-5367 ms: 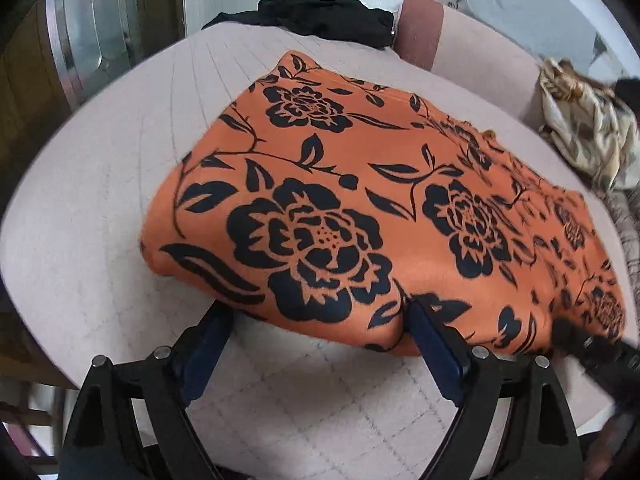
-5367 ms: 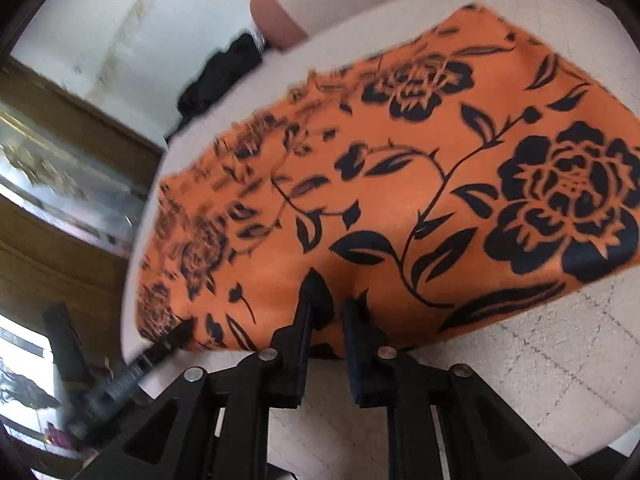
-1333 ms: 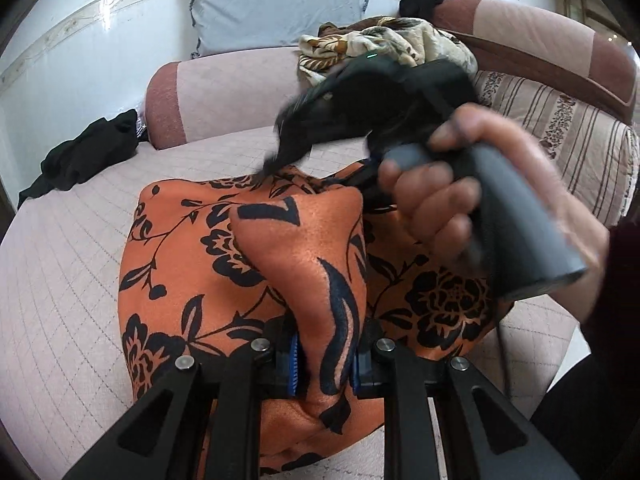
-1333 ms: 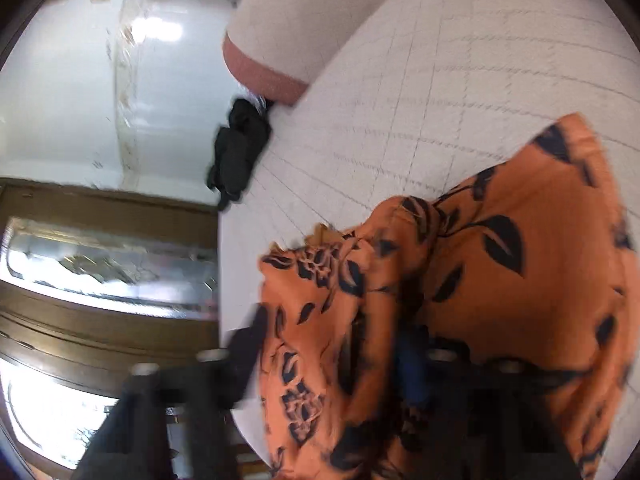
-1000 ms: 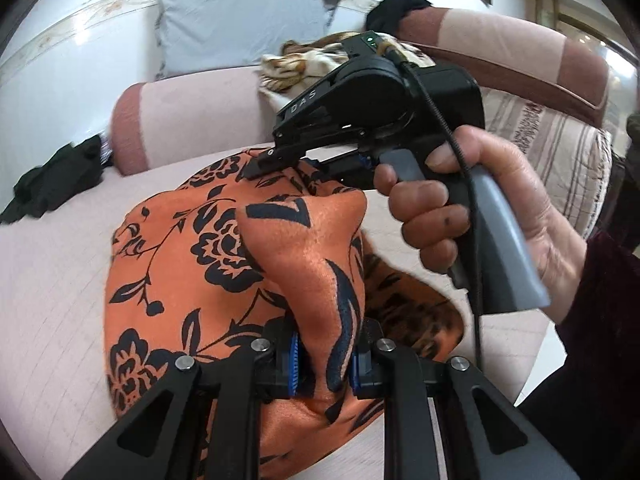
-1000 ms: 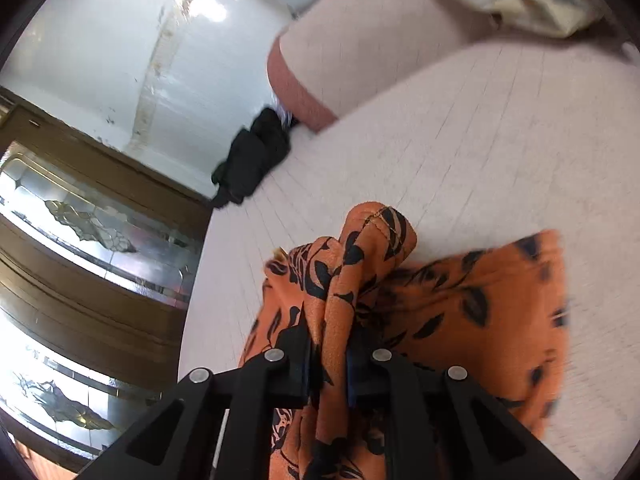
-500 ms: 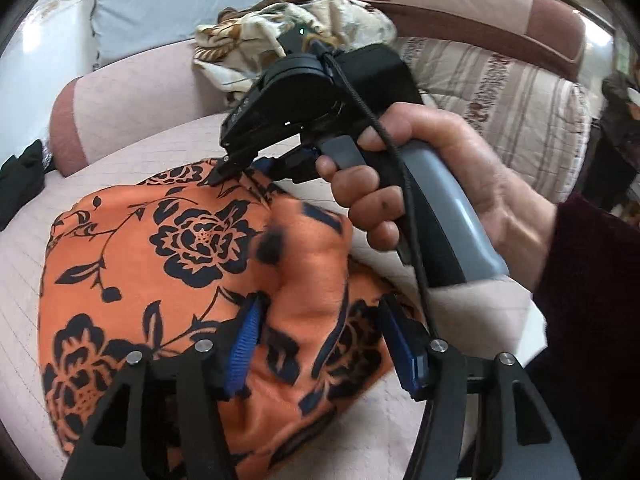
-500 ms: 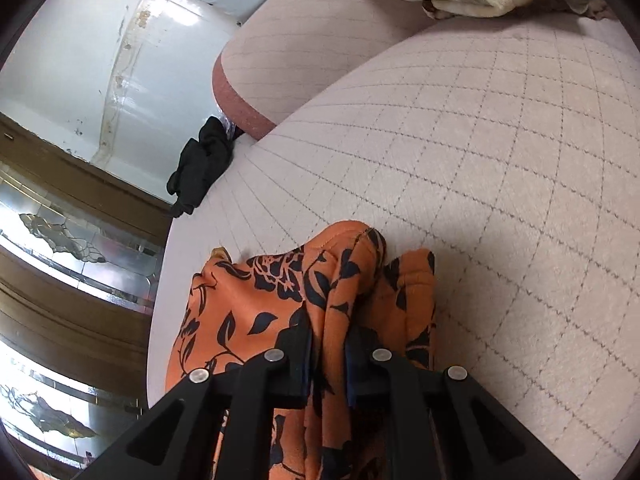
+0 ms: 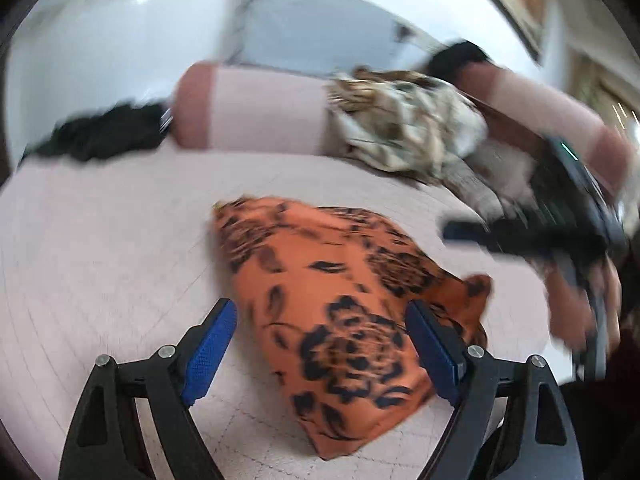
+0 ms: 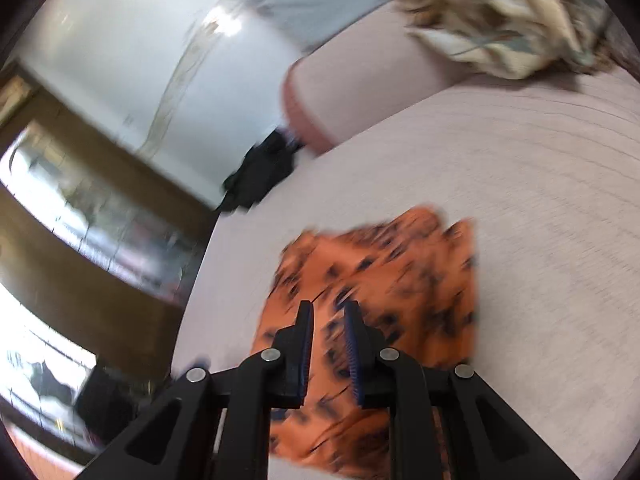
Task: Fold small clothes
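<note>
Cloth (image 9: pixel 336 312), orange with black flowers, is lying folded on the pink cushion (image 9: pixel 100 248), left gripper (image 9: pixel 322 320) hanging wide apart over it, right gripper (image 10: pixel 327 316) showing a narrow empty gap.

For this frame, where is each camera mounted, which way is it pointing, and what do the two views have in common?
Left wrist: on the left gripper, jaws wide apart, looking along the fingers at the orange floral garment on the quilted pink surface; the right hand and its tool show at the right.
Right wrist: on the right gripper, jaws slightly apart, looking down across the same garment.
Shared: the garment, the black clothing and the patterned cloth.
</note>
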`<state>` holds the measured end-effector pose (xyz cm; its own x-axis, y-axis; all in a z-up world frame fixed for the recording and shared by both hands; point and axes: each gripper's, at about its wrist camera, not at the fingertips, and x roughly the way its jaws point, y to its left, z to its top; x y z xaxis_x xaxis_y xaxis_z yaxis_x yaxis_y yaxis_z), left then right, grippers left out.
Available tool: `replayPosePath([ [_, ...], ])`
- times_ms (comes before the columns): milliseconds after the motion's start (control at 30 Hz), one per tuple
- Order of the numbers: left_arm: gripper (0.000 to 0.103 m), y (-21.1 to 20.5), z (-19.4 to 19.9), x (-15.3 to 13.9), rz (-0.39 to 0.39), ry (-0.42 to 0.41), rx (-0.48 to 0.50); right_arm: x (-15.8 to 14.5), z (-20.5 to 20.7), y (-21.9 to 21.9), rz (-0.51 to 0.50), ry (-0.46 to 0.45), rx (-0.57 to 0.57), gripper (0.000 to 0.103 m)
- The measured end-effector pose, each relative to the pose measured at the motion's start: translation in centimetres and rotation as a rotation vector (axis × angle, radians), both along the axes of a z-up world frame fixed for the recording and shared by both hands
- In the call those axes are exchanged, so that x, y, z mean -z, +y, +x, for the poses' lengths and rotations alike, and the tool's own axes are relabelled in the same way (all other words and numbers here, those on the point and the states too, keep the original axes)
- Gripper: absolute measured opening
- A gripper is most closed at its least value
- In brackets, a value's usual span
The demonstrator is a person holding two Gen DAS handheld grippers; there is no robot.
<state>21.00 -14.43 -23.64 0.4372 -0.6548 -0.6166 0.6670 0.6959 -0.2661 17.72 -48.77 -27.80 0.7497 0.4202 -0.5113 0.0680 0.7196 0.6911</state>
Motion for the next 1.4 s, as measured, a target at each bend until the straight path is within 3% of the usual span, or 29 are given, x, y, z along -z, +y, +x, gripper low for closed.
replayPosePath([
  [33, 0.086, -0.1, 0.4, 0.7, 0.023, 0.022, -0.019, 0.1, -0.3, 1.0, -0.025, 0.011, -0.01, 0.019],
  [100, 0.086, -1.3, 0.7, 2.9, 0.139, 0.055, -0.052, 1.4, -0.7, 3.0, -0.091, 0.097, -0.005, 0.018],
  [133, 0.087, -2.1, 1.1, 4.3, 0.203, 0.088, -0.059, 2.9, -1.0, 3.5, -0.113, 0.19, 0.013, 0.019],
  [200, 0.089, -2.8, 1.7, 6.4, 0.24, 0.168, -0.057, 6.7, -2.3, 3.6, -0.105, 0.371, 0.063, 0.008],
  [267, 0.09, -2.4, 2.4, 7.0, 0.191, 0.244, -0.077, 7.9, -3.6, 3.5, -0.047, 0.363, 0.071, 0.005],
  [333, 0.09, -2.1, 2.8, 6.8, 0.18, 0.26, -0.068, 6.7, -3.9, 4.1, -0.105, 0.373, 0.054, 0.004],
  [400, 0.09, -2.3, 2.5, 6.4, 0.199, 0.212, -0.062, 5.3, -3.7, 4.8, -0.16, 0.38, 0.029, 0.005],
  [533, 0.09, -4.0, 0.8, 6.0, 0.263, 0.061, -0.047, 2.5, -1.1, 3.4, -0.154, 0.308, 0.071, 0.01],
  [667, 0.09, -4.0, 0.9, 5.9, 0.273, 0.032, -0.045, 1.6, 4.7, 1.7, -0.191, 0.31, 0.137, 0.011],
  [733, 0.09, -4.1, 1.0, 6.1, 0.274, 0.017, -0.044, 2.5, 7.6, 0.8, -0.177, 0.359, 0.171, 0.011],
  [800, 0.09, -4.3, 0.7, 6.2, 0.289, -0.014, -0.04, 4.5, 10.5, 0.0, -0.226, 0.444, 0.182, 0.009],
  [867, 0.094, -4.1, 0.5, 6.2, 0.298, -0.029, -0.052, 6.6, 12.6, -0.7, -0.157, 0.507, 0.173, 0.008],
  [933, 0.095, -3.8, 0.4, 6.2, 0.296, -0.028, -0.061, 5.2, 13.2, -0.8, -0.166, 0.54, 0.161, 0.009],
  [1000, 0.096, -3.8, 0.6, 6.3, 0.289, -0.021, -0.055, 2.5, 13.8, 0.7, -0.232, 0.479, 0.12, 0.011],
  [1133, 0.099, -3.4, 0.9, 6.6, 0.267, 0.014, -0.069, -0.3, 15.9, 5.5, -0.137, 0.345, -0.06, 0.011],
  [1233, 0.099, -3.5, 0.6, 6.5, 0.272, -0.012, -0.072, 0.7, 18.3, 9.6, -0.173, 0.333, -0.134, 0.011],
  [1300, 0.099, -3.7, 0.4, 6.5, 0.293, -0.039, -0.082, 4.6, 20.5, 10.8, -0.213, 0.437, -0.157, 0.01],
  [1333, 0.1, -3.7, 0.4, 6.4, 0.29, -0.037, -0.079, 6.0, 21.1, 10.8, -0.19, 0.452, -0.161, 0.01],
  [1400, 0.1, -3.6, 0.4, 6.4, 0.29, -0.024, -0.082, 5.6, 20.4, 10.0, -0.124, 0.398, -0.125, 0.009],
])
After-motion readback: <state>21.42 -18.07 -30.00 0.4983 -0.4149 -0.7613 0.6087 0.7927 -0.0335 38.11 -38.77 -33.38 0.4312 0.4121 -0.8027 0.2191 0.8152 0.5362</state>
